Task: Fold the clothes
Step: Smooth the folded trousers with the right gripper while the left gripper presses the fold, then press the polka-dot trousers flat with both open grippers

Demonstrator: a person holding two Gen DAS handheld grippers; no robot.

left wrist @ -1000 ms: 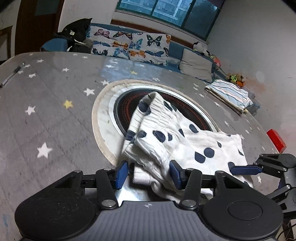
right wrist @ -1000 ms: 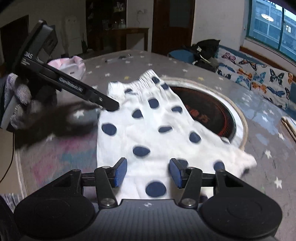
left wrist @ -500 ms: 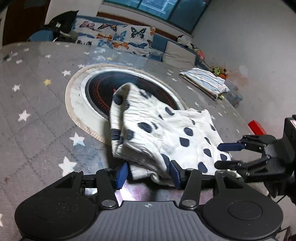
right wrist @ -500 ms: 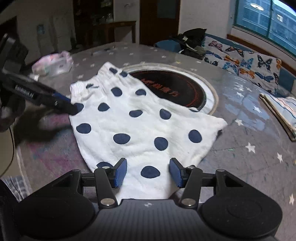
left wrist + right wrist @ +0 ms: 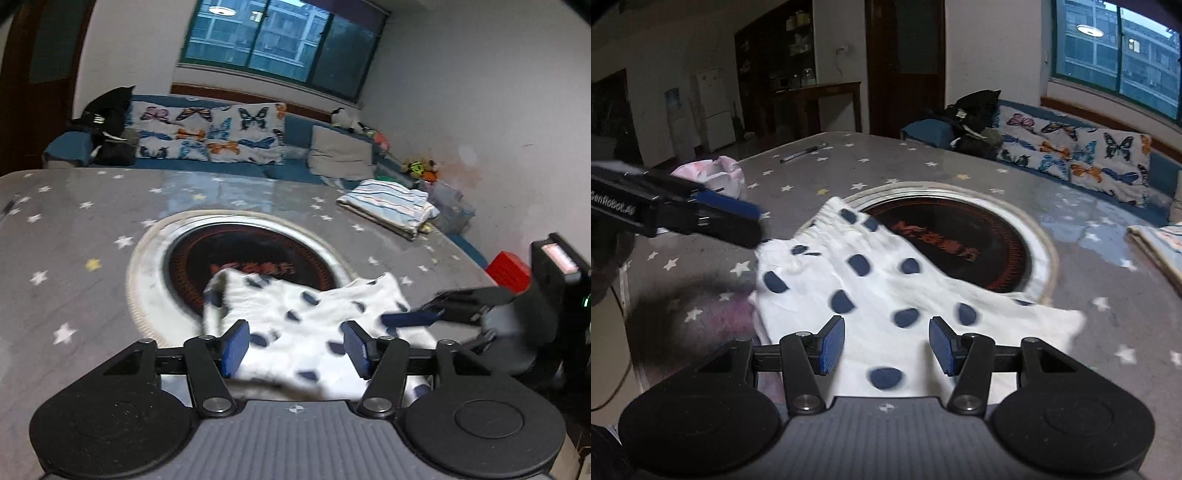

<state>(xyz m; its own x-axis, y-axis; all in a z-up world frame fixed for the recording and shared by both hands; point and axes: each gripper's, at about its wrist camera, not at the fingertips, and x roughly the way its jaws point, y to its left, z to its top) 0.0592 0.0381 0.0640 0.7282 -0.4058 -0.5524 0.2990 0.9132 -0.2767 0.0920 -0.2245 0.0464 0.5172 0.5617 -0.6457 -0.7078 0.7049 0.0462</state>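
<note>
I see the white polka-dot garment (image 5: 886, 291) lying spread on the grey star-print table cover (image 5: 713, 266), its far part draped over the round dark cooktop (image 5: 964, 243) set in the middle of the table. From my right wrist camera the elastic waistband sits at about 11 o'clock, and one corner runs out toward 3 o'clock.

My right gripper (image 5: 886, 345) hangs over the near edge of the cloth with its blue pads spread wide, nothing between them. My left gripper (image 5: 295, 349) is spread wide as well, low over the same cloth, which looks blurred in that view.

In the right view the left tool comes in from 9 o'clock, its tips at the waistband corner; I cannot tell whether they touch the fabric. In the left view the right tool reaches in from 3 o'clock, over the cloth's edge.

A folded striped cloth (image 5: 388, 206) lies on the table at 1 o'clock in the left view. A pink-and-white bundle (image 5: 713, 175) and a pen (image 5: 803, 152) lie toward 11 o'clock in the right view.
</note>
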